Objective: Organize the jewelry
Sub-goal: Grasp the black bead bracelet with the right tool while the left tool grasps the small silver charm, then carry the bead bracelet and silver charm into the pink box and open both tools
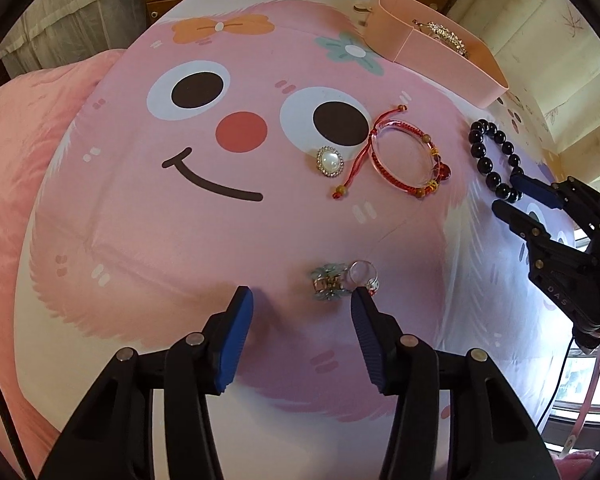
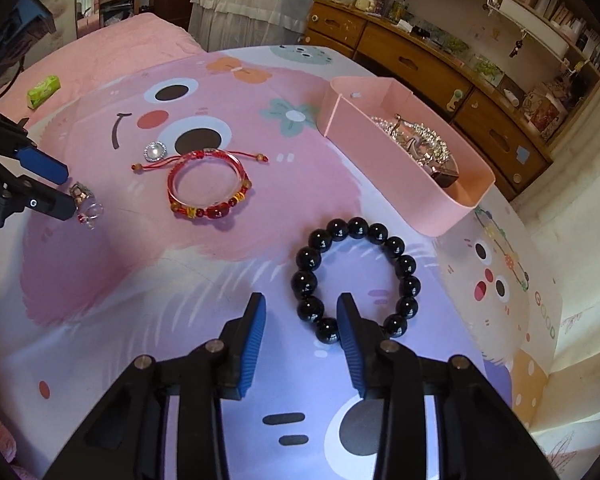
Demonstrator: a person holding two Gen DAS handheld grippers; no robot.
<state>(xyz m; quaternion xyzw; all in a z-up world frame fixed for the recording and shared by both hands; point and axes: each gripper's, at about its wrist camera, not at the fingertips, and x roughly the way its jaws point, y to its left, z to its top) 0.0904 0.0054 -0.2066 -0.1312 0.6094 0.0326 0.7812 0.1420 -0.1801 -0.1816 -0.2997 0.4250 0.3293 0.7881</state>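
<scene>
left wrist view: both grippers low over scattered jewelry

left wrist view shows the left gripper pointing steeply down at a cartoon-face cloth, its jaws partly apart with nothing pressed between the blue pads. the right-hand pad tip sits just beside a small clear ring and a pale green floral hair clip, which lie touching each other, ahead of the gap and towards its right-hand pad. further up the cloth lie a pearl brooch and, just beside it, a clear bangle wound with a red cord bracelet.

in the right wrist view the right gripper stands partly apart as well, holding nothing. its right-hand pad covers part of the black bead bracelet, which lies flat on the cloth; the other pad is off to the left, outside the ring of beads. whether the pad touches the beads cannot be told. a pink tray sits beyond the bracelet, with silver sparkly pieces lying inside it.
</scene>
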